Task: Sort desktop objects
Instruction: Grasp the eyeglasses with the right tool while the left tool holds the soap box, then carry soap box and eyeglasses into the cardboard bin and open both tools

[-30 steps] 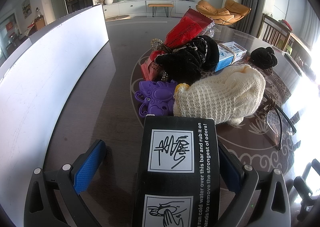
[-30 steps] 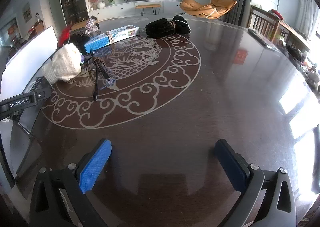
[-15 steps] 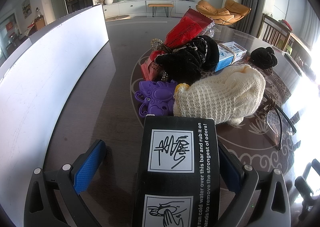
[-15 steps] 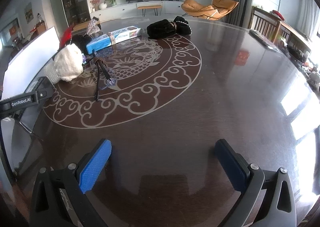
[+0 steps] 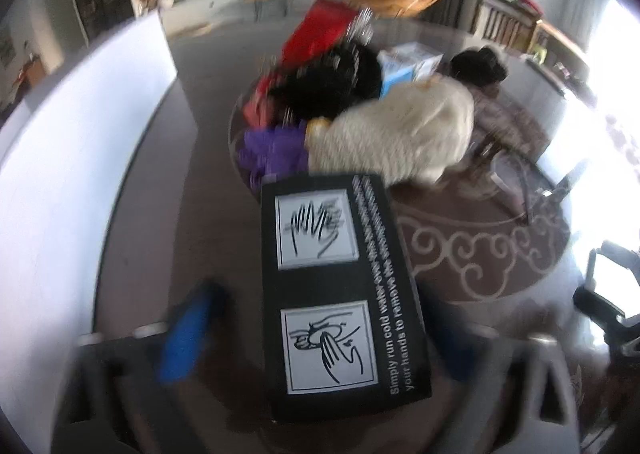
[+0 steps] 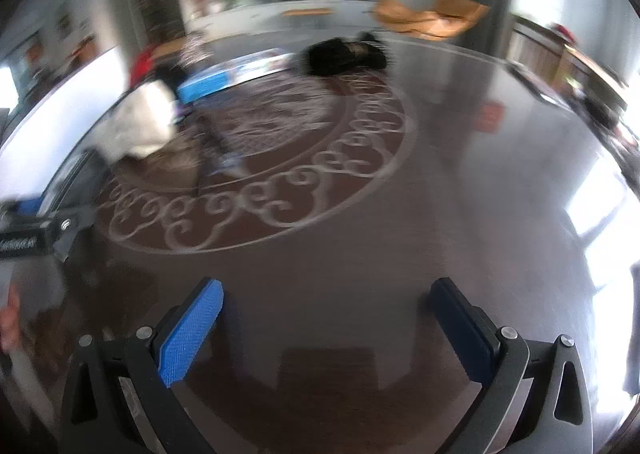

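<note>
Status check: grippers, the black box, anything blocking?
Left gripper closing, black box between its jaws. Right gripper open, empty, over bare table. Cream knit hat crowds the box's far end.

- The box (image 5: 340,294) lies on the table (image 5: 500,254) between my left jaws.
- Behind it sits the knitted hat (image 5: 392,134), the toy (image 5: 272,150) to its left.
</note>
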Motion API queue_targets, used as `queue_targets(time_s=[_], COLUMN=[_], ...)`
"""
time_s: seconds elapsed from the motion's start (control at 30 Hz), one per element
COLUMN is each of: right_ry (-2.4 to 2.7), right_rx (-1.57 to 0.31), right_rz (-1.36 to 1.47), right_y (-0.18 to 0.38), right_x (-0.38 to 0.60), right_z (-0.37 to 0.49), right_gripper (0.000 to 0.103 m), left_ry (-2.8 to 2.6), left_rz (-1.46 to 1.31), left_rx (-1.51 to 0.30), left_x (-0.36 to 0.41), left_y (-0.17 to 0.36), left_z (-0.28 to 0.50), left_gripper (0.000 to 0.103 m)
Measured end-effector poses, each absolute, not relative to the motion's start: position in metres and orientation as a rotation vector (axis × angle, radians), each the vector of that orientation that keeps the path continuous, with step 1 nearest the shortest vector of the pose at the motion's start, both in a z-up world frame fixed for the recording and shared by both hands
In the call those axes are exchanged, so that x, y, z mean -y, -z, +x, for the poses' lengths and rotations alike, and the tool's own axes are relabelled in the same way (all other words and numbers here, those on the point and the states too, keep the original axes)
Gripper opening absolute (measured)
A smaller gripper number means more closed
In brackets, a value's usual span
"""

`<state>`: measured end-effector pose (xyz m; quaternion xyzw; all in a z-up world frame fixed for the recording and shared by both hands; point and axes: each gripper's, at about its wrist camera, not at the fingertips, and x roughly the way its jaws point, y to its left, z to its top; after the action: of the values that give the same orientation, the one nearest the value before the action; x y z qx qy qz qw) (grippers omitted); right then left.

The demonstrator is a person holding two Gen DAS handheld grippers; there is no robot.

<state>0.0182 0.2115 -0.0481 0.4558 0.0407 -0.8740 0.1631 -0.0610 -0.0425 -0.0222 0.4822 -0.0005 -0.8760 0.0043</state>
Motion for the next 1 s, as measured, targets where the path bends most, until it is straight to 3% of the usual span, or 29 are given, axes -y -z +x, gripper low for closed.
queue_targets(time_s=[0.2, 0.27, 0.33, 0.37, 0.4, 0.5, 0.8, 1.0], right_ry=[2.381, 2.308, 2.246, 2.224, 2.192, 2.213, 2.231, 2.187], right_rx=[-0.256, -0.362, -0.475, -0.509, -0.551, -0.485, -0.33, -0.225], right_rz=[1.177, 1.222, 1.275, 1.302, 1.342, 1.336, 1.332, 1.182], right_y=[0.0, 0.005, 0.021, 0.03, 0.04, 0.036, 0.015, -0.045], right_x=[-0.166, -0.138, -0.113, -0.105, -0.099, -0.107, -0.173, -0.12], right_z=[-0.039, -0.062, -0.081, -0.087, -0.091, -0.09, 0.006, 0.031], right_gripper=[0.102, 0.096, 0.073, 0.069, 0.058, 0.012, 0.012, 0.012], left_ry=[2.797, 2.802, 2.81, 2.816, 2.824, 2.859, 2.955, 3.009], left_rz=[1.519, 1.52, 1.517, 1.515, 1.51, 1.479, 1.484, 1.316], left_rx=[-0.072, -0.139, -0.181, -0.191, -0.19, -0.193, -0.436, -0.48], left_x=[0.048, 0.053, 0.057, 0.059, 0.058, 0.061, 0.065, 0.114], left_y=[0.021, 0.019, 0.015, 0.012, 0.009, -0.002, -0.027, -0.1], left_z=[-0.048, -0.036, -0.023, -0.016, -0.01, 0.009, 0.043, 0.067], left_gripper=[0.058, 0.058, 0.058, 0.058, 0.058, 0.058, 0.058, 0.058])
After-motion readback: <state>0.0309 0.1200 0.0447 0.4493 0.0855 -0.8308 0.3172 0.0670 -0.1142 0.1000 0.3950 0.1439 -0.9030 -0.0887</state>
